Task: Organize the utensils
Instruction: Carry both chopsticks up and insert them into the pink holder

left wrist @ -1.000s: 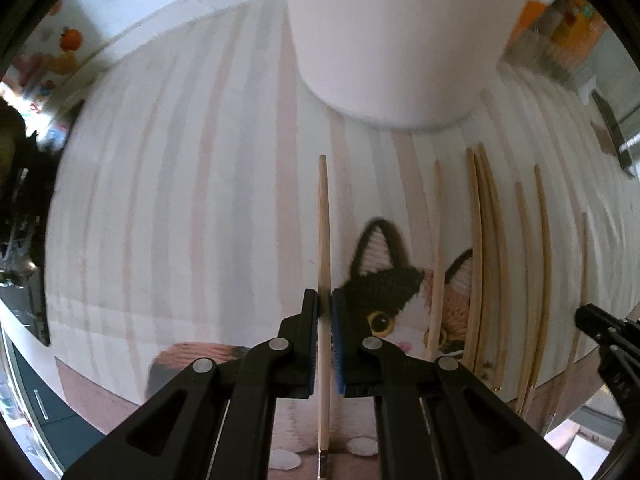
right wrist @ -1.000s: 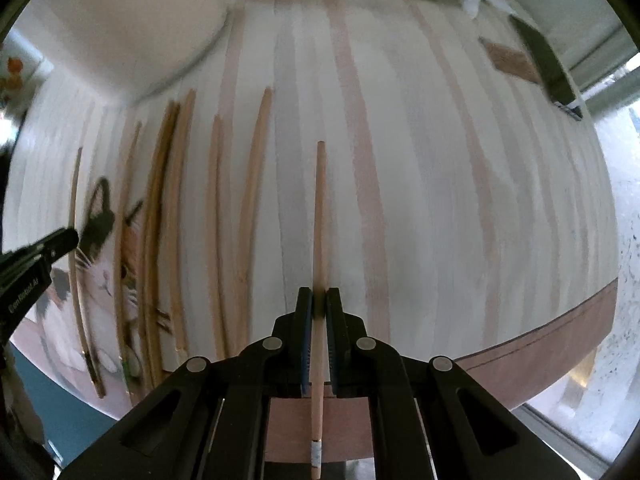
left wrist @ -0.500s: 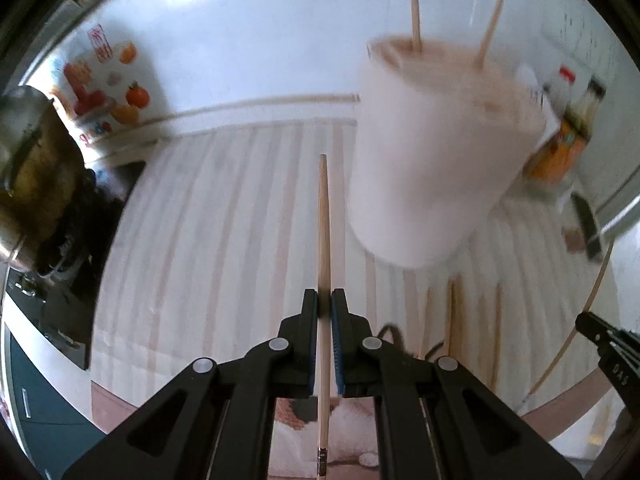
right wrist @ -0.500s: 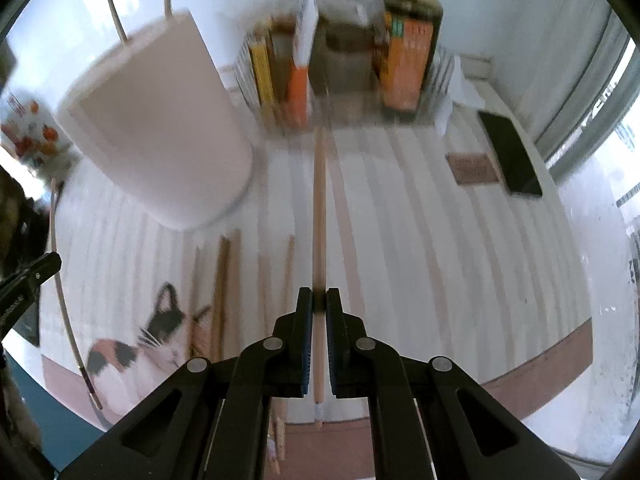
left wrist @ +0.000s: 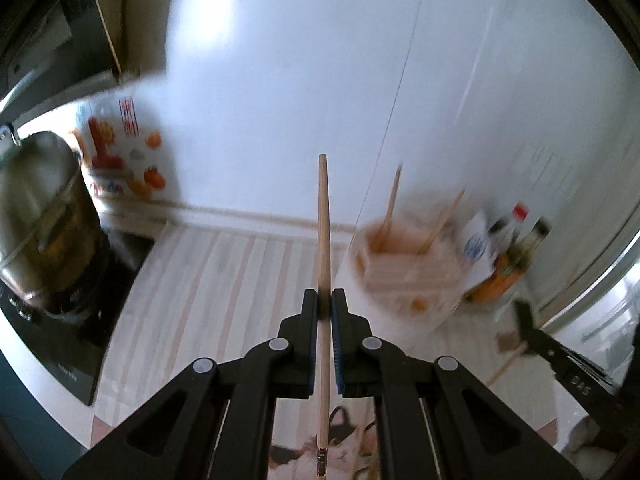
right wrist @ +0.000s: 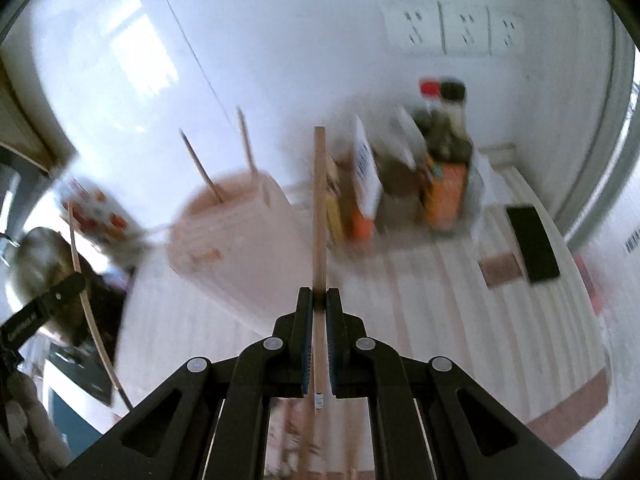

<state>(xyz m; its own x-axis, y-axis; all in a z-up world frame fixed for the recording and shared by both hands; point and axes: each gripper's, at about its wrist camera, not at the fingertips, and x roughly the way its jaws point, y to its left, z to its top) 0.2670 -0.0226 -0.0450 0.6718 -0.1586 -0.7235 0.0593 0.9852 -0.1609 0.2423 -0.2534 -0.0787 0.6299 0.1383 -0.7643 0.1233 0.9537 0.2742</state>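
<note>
My left gripper [left wrist: 325, 300] is shut on a wooden chopstick [left wrist: 324, 224], held upright above the striped mat [left wrist: 208, 280]. My right gripper [right wrist: 319, 298] is shut on another wooden chopstick [right wrist: 319, 208], also raised. A pale pink utensil holder [left wrist: 404, 276] stands ahead to the right in the left wrist view and to the left in the right wrist view [right wrist: 236, 240], with two chopsticks [right wrist: 202, 168] standing in it. The left gripper and its chopstick show at the left edge of the right wrist view [right wrist: 86, 296]. The views are motion-blurred.
A steel pot [left wrist: 38, 216] sits on a black cooktop [left wrist: 60, 344] at the left. Sauce bottles and boxes [right wrist: 436, 168] stand by the back wall. A black phone [right wrist: 532, 244] lies on the mat at the right. A cat picture [left wrist: 340, 440] is on the mat's near edge.
Both grippers have lifted their chopsticks off the mat and tilted up, so the holder's top and the back wall now show. The loose chopsticks on the mat have dropped out of view.
</note>
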